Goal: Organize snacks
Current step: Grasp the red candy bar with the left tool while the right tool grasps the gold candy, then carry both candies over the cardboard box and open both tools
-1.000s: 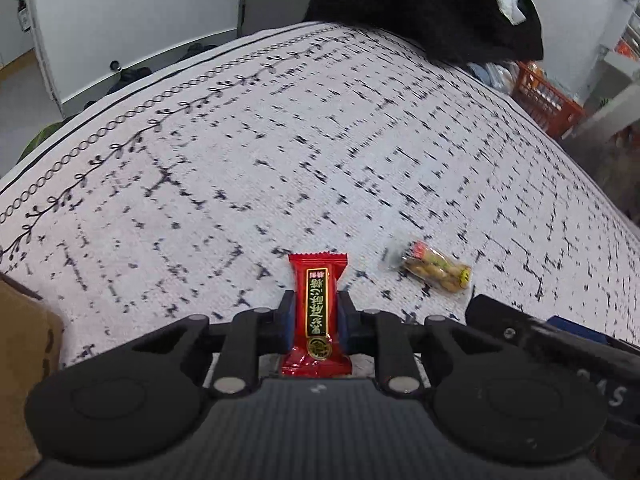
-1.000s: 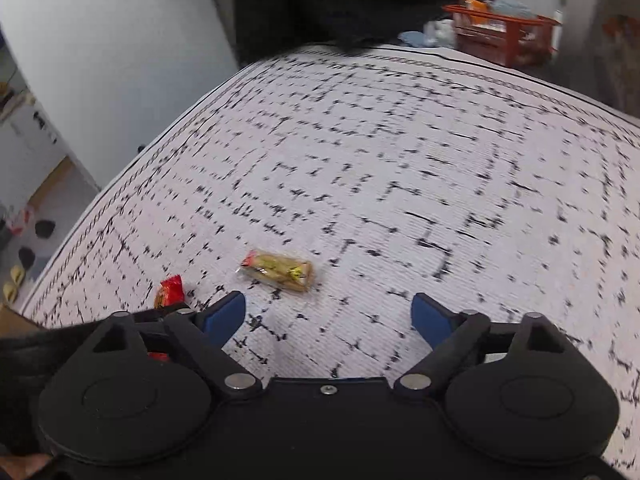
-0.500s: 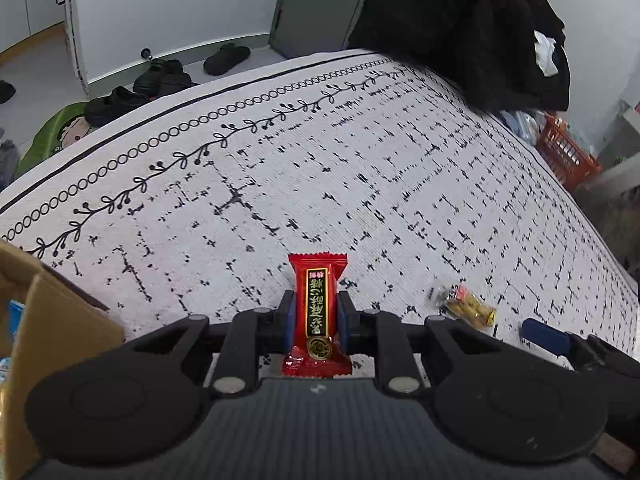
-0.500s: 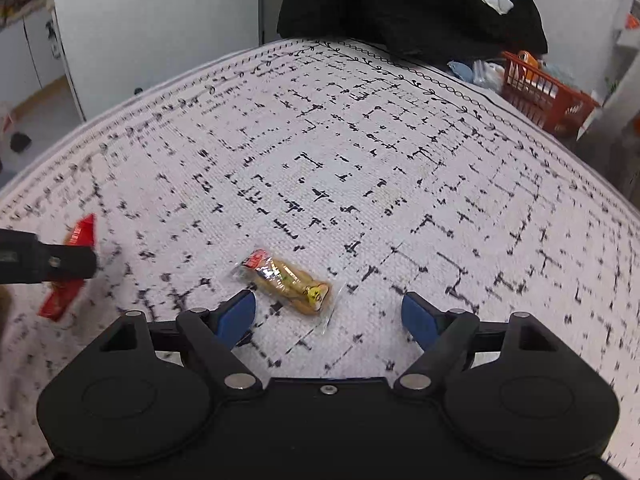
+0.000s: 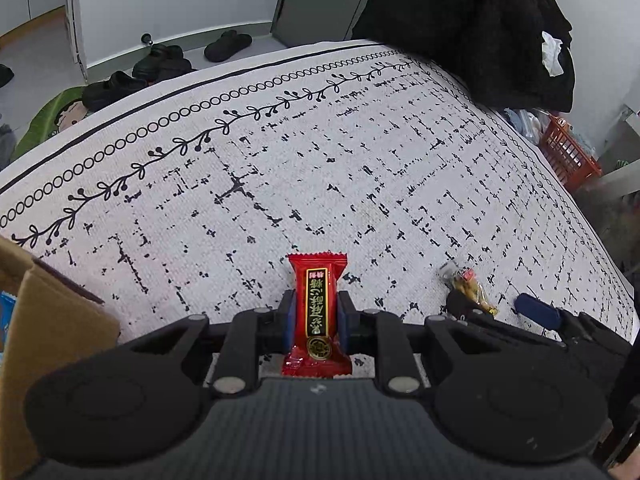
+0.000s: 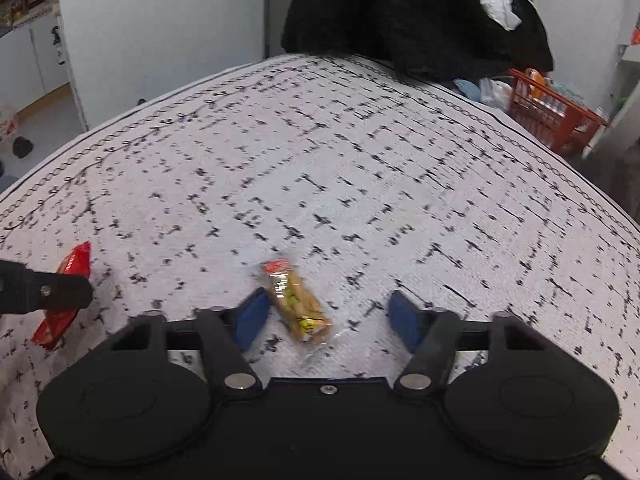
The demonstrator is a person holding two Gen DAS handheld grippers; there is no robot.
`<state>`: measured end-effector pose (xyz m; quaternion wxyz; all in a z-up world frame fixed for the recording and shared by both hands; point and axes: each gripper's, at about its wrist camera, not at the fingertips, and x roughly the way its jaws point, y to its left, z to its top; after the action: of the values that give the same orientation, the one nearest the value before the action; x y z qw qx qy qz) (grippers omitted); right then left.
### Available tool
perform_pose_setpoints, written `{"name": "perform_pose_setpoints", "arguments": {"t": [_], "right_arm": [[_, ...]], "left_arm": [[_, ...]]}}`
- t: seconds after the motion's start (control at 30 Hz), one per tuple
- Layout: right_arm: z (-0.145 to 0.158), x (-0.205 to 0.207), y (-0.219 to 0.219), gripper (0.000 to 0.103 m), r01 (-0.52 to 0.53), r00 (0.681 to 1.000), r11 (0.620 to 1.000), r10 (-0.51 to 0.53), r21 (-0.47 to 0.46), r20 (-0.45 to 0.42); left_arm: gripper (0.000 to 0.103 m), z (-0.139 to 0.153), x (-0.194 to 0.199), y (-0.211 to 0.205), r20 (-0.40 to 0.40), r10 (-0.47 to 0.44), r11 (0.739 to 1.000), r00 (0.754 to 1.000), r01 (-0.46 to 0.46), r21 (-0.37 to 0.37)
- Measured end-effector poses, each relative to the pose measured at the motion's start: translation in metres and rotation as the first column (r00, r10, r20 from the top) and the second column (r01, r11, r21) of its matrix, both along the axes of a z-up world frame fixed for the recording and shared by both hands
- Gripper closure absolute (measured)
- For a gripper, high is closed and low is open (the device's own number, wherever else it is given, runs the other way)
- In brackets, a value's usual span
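My left gripper (image 5: pixel 316 316) clamped the red candy (image 5: pixel 317 312); my right gripper (image 6: pixel 326 316) had been closing, pads apart, around the peanut packet (image 6: pixel 296 304).

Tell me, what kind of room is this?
Probably a room in someone's home, maybe near the front door. Dark shoes sit on the floor by the wall, a black coat hangs above a patterned rug, and an orange basket of odds and ends stands in the corner.

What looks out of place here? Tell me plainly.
One loose snack: the clear-wrapped yellow packet lies askew on the patterned mat, between the closing right gripper jaws, not yet pinched. The left gripper holds the red candy.
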<state>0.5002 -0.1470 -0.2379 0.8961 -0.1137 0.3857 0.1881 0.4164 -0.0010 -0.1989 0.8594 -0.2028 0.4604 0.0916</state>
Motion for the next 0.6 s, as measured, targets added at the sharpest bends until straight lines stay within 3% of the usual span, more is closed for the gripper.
{"name": "perform_pose_setpoints", "arguments": {"t": [0.07,0.1,0.2,0.6], "right_arm": [[0.003,-0.001,0.002,0.078,-0.02,1.0,1.0,0.02,0.004,-0.01],[0.004,-0.002,0.001,0.08,-0.025,0.999,1.0,0.025,0.018,-0.021],[0.01,-0.006,-0.003,0.082,-0.025,0.998,0.998,0.027,0.055,-0.049],[0.057,-0.035,-0.005,0.083,-0.05,0.999,0.987,0.05,0.15,0.005]], "left_arm": [[0.083,0.002,0.0,0.0,0.002,0.001,1.0,1.0,-0.001,0.003],[0.083,0.003,0.0,0.0,0.003,0.0,1.0,1.0,0.0,0.005],[0.083,0.006,-0.002,0.0,0.007,0.001,1.0,1.0,-0.001,0.01],[0.083,0.036,-0.031,-0.006,0.042,-0.021,0.999,0.999,0.019,0.045]]}}
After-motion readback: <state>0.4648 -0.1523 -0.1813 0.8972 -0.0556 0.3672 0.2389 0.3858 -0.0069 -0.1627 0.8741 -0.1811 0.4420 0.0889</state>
